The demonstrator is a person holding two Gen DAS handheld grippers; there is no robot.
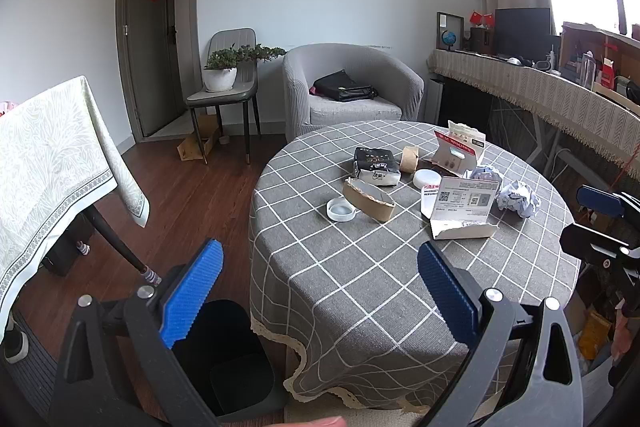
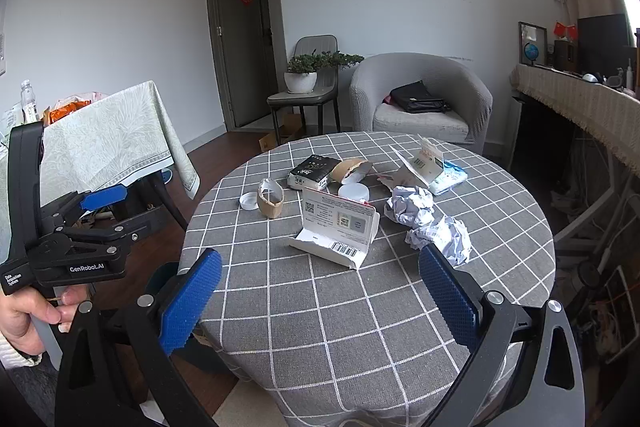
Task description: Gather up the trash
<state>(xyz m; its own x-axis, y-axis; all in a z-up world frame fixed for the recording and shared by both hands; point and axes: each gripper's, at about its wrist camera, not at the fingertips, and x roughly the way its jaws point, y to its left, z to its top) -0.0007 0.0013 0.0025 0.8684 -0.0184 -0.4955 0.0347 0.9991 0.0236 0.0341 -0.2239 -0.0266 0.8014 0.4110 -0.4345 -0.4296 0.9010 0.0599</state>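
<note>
Left wrist view: the left gripper [image 1: 320, 291] hangs over the near edge of the round table [image 1: 360, 287], its blue pads wide apart and holding nothing. A black bin [image 1: 236, 359] stands on the floor at 7 o'clock, just beside the table. The trash lies on the far half: a white lid [image 1: 341, 209] at 12 o'clock, a brown cardboard ring [image 1: 369, 200] touching it, a black packet [image 1: 376, 165] beyond, an open white box [image 1: 460, 207] at 1 o'clock and crumpled paper [image 1: 518, 197] past that. The right gripper [image 1: 600, 227] shows at 3 o'clock.

Right wrist view: the right gripper [image 2: 320, 295] also stands spread and empty above the cloth. The box [image 2: 340, 231] sits at 12 o'clock, paper wads [image 2: 440, 231] at 1 o'clock (two, touching). A hand [image 2: 32, 315] holds the left gripper [image 2: 100, 211] at 9 o'clock.
</note>
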